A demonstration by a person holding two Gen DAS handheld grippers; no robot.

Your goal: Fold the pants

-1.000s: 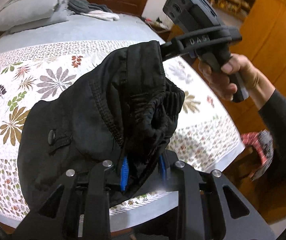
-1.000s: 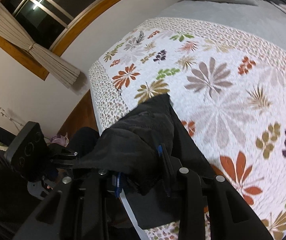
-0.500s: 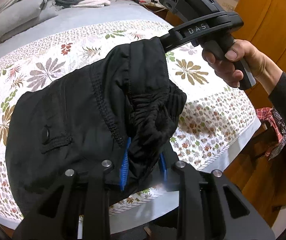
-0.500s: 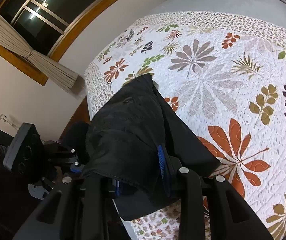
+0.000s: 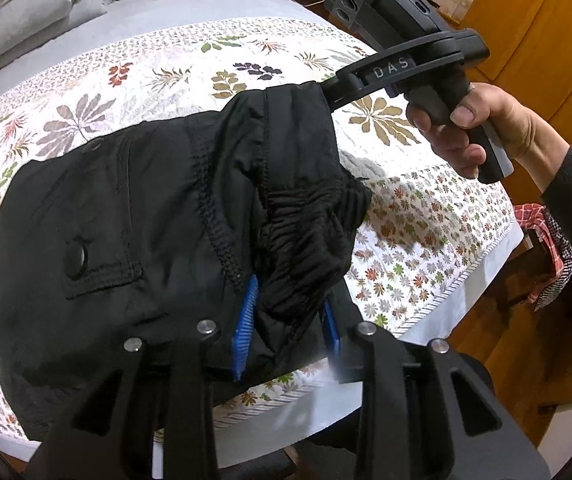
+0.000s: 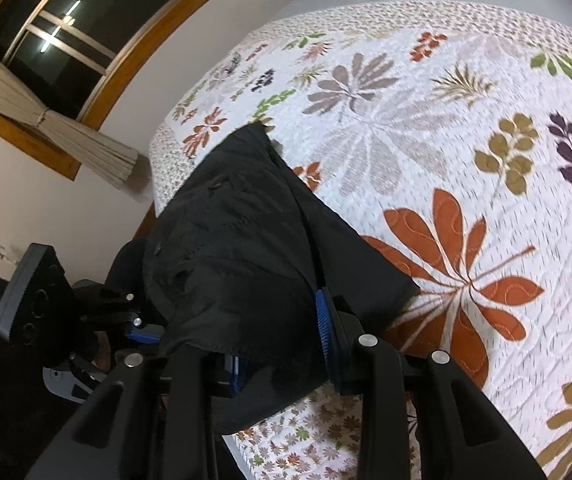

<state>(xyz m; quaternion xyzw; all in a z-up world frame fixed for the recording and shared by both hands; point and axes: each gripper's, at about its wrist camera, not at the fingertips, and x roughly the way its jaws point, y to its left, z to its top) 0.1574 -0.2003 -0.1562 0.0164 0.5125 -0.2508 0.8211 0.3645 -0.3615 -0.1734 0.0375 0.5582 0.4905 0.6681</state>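
The left gripper [image 5: 288, 320] has its blue pads on either side of a bunched, ribbed waistband of the black pants [image 5: 134, 232]; its jaws have just been easing apart, though the cloth sits pinched between them. The right gripper [image 6: 282, 336] is narrowly closed on another gathered edge of the same garment, and in the left view its tip disappears under the cloth's far corner, with the person's hand [image 5: 482, 128] round its handle.

The pants are matte black, with a buttoned pocket flap [image 5: 102, 268], an overlocked seam and an elastic waist. They hang between the two grippers and drape onto the near part of the floral quilt [image 5: 174, 80].

The quilt covers a bed with grey pillows [image 5: 34, 20]; there are wooden cabinets [image 5: 534, 32] on one side and a curtained window [image 6: 86, 32] on the other.

The cloth's long run goes from the grippers across the quilt toward the window side.
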